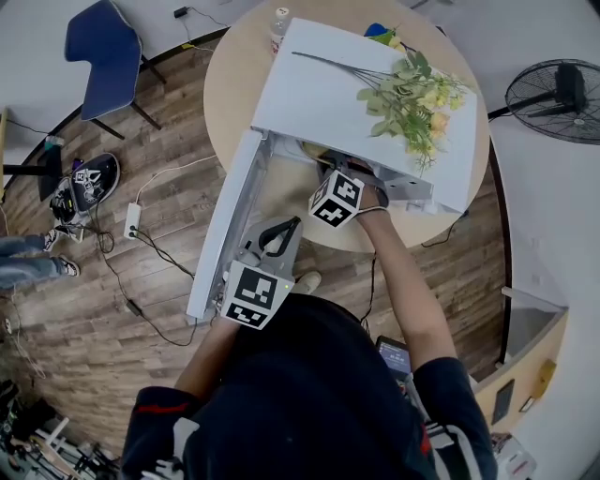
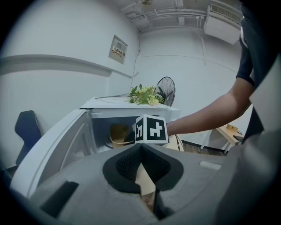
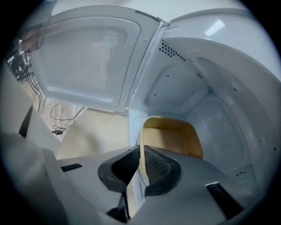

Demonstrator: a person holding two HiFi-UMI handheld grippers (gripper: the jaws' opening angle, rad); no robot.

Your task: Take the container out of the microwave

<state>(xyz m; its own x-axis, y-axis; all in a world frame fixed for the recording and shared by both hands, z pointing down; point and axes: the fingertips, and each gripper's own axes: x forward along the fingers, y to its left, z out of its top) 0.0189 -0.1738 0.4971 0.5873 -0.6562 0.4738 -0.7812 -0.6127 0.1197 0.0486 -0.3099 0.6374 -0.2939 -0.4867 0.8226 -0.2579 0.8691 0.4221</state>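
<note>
- A white microwave sits on a round table, with its door swung wide to the left
- The container — a yellow tub — is inside the cavity, low down and close to the opening
- The right gripper reaches into the cavity, pointing steeply down
- Its jaws are clenched on the container's near wall, one pad inside the tub and one outside, with the thin rim pinched between them
- In the head view only this gripper's cube and the bare arm behind it show at the mouth of the microwave; the tips are hidden under its top
- The left gripper hangs outside, just by the outer edge of the door, aimed at the opening — its jaws are pressed together with nothing in them
- In the left gripper view part of the container shows beside the right gripper's cube, within the cavity
- A bunch of flowers with long stems lies on top of the microwave, toward its right end
- A bottle stands on the table behind the microwave
- A fan stands on the floor to the right of the table
- A blue chair stands to the left, well apart from the table
</note>
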